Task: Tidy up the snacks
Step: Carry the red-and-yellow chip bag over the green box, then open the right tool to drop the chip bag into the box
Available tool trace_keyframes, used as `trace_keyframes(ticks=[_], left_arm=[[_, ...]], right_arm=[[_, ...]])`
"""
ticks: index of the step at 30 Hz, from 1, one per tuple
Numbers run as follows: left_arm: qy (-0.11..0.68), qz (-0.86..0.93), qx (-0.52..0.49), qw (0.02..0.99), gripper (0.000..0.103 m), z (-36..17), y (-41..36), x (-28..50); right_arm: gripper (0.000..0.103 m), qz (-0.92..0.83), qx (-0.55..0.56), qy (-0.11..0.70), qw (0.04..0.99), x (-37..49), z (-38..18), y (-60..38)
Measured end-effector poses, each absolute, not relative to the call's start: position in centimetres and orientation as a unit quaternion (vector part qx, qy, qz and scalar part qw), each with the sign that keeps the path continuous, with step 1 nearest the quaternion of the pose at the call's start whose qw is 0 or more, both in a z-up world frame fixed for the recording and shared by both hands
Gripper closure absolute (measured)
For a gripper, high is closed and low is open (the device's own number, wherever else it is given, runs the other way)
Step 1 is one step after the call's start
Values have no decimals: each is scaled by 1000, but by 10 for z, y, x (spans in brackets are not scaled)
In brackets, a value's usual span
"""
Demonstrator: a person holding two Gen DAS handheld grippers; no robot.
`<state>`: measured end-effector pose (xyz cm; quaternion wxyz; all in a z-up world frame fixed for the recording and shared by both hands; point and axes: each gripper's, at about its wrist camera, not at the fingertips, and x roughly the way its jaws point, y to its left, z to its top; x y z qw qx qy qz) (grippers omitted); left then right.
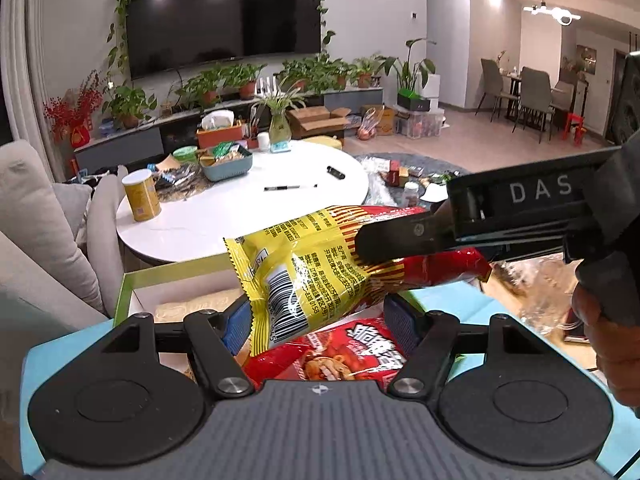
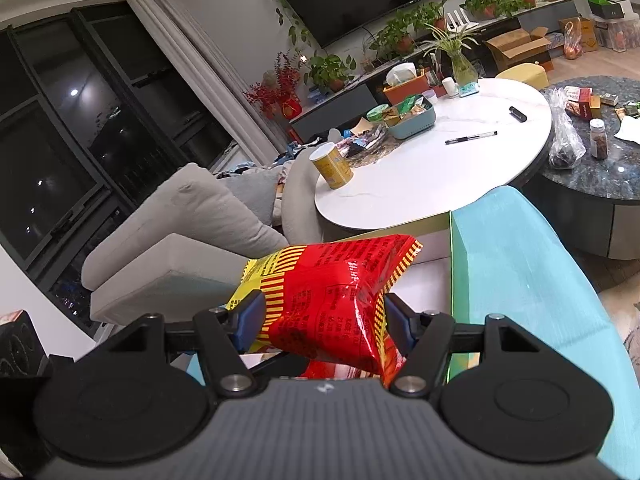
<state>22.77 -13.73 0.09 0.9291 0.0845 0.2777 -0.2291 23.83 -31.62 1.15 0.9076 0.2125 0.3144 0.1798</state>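
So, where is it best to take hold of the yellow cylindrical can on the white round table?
Probably grip the yellow cylindrical can around the middle of its wall, coming level from the table's near edge. It stands upright close to that edge of the white round table, and wrappers crowd its far side.

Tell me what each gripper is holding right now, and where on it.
The right gripper pinches the yellow-and-red snack bag across its red end. The left gripper is open, holding nothing; the bag's yellow end hangs between its fingers.
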Motion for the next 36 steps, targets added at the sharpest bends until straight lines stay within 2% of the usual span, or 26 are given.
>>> trace_keyframes(ticks=[5, 14, 22, 25, 36], left_arm=[[293, -227, 78, 925, 37, -18, -138, 251], [304, -190, 80, 930, 30, -47, -130, 270], [291, -189, 73, 935, 26, -34, -118, 253], [282, -194, 72, 937, 23, -26, -115, 243], [255, -195, 66, 945, 20, 6, -101, 191]], right_arm=[[55, 175, 215, 326, 904, 258, -3, -318], [54, 116, 203, 321, 918, 268, -27, -327], [54, 127, 206, 321, 915, 246, -17, -327], [51, 134, 201, 320, 916, 242, -10, -319], [46, 169, 221, 310, 909, 204, 21, -307]])
